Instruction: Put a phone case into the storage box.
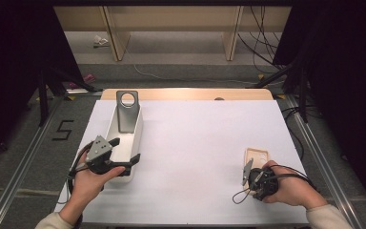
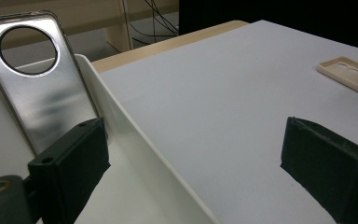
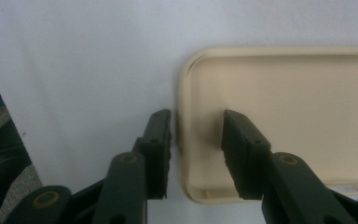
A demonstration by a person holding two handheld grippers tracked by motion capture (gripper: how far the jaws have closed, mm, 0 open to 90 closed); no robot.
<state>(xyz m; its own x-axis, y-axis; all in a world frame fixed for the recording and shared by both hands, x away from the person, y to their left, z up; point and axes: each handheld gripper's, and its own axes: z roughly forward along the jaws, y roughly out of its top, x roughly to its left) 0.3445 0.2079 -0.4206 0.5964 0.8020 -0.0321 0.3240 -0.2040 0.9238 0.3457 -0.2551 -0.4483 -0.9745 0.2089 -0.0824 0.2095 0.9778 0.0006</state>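
A beige phone case [image 1: 257, 155] lies flat on the white table sheet at the right. My right gripper [image 1: 250, 171] comes down on its near end. In the right gripper view the case [image 3: 298, 107] lies hollow side up. My right gripper [image 3: 196, 126] is open, with the case's side rim between the jaws: one jaw stands just outside the rim, the other inside the hollow, apart from the rim. A silver phone case [image 1: 127, 112] with a round hole leans upright in the far end of a white tray [image 1: 112, 129]. My left gripper [image 1: 125, 149] is open, with one jaw on each side of the tray's right wall [image 2: 135, 140], in front of the silver case [image 2: 42, 88].
The white sheet [image 1: 195, 143] covers the wooden table. From the left gripper view the beige case [image 2: 349, 74] lies far off to the right. Metal rails run along both sides of the table, with dark stands and cables on the floor beyond.
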